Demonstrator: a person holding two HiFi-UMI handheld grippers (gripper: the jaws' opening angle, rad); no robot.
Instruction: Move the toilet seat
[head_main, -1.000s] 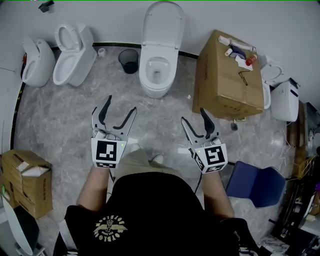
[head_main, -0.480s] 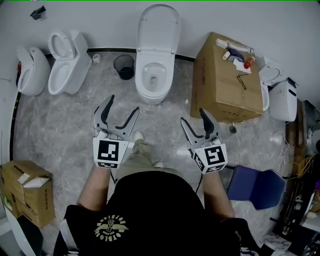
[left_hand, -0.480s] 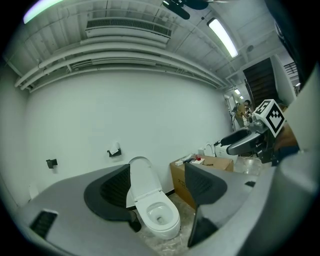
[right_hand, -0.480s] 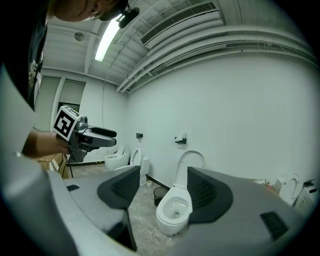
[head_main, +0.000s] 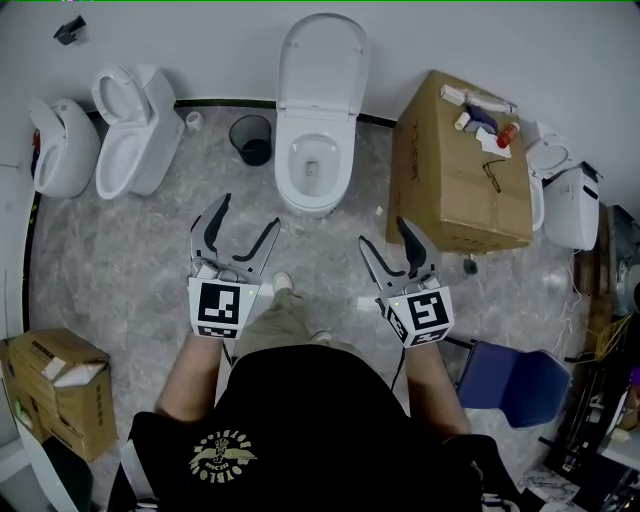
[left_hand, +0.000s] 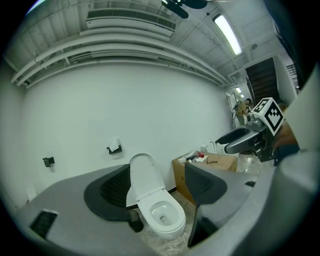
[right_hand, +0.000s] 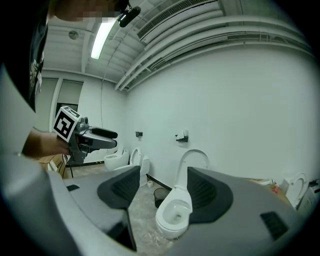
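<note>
A white toilet (head_main: 317, 170) stands against the far wall, its seat and lid (head_main: 320, 62) raised upright against the wall, bowl open. The left gripper view frames the toilet (left_hand: 162, 215) between the jaws; in the right gripper view the toilet (right_hand: 175, 216) is also between them. My left gripper (head_main: 242, 222) is held open in the air, short of the bowl and a little to its left. My right gripper (head_main: 389, 242) is open too, to the bowl's right. Neither holds anything.
A black waste bin (head_main: 251, 137) sits left of the toilet. A large cardboard box (head_main: 460, 170) with small items on top stands to its right. Two more toilets (head_main: 135, 125) line the left wall. A blue chair (head_main: 515, 385) and a small carton (head_main: 60, 385) flank me.
The view has shifted slightly, and the toilet sits a little lower in frame than before. Both grippers stay open at about the same spots in the picture.
</note>
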